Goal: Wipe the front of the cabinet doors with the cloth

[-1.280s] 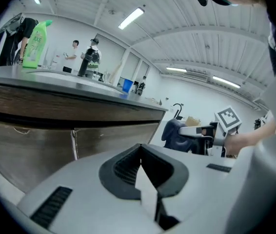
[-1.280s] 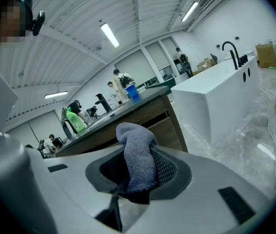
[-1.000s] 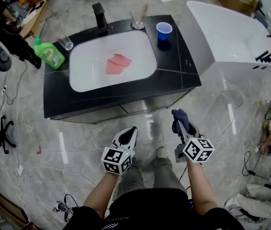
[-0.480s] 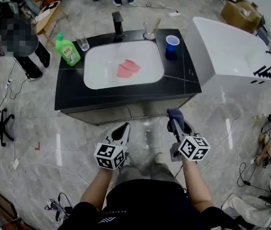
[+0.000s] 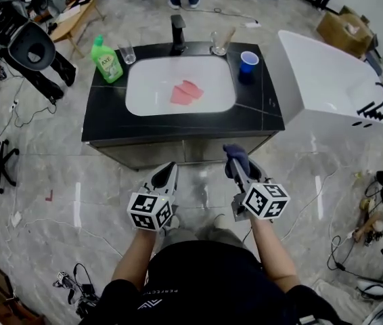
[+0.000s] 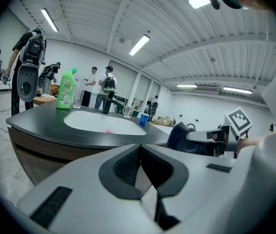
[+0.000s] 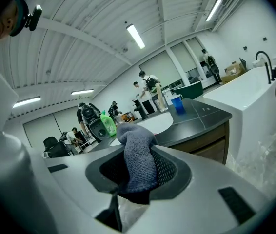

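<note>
Black counter (image 5: 178, 124) carries green bottle (image 5: 105, 59), glass (image 5: 128, 51), blue cup (image 5: 249, 61) — pink cloths (image 5: 186, 92) in its basin (image 5: 147, 87).

Green bottle (image 5: 106, 59), blue cup (image 5: 249, 62) beside white basin (image 5: 147, 90)

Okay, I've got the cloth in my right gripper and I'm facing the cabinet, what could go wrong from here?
1. The cloth sits as a narrow wad in the shut right gripper. Rubbing against the cabinet doors might pull it out, or let the hard jaws scrape the front.
2. The doors lie under the overhanging black countertop, so a high stroke could knock its edge.
</note>
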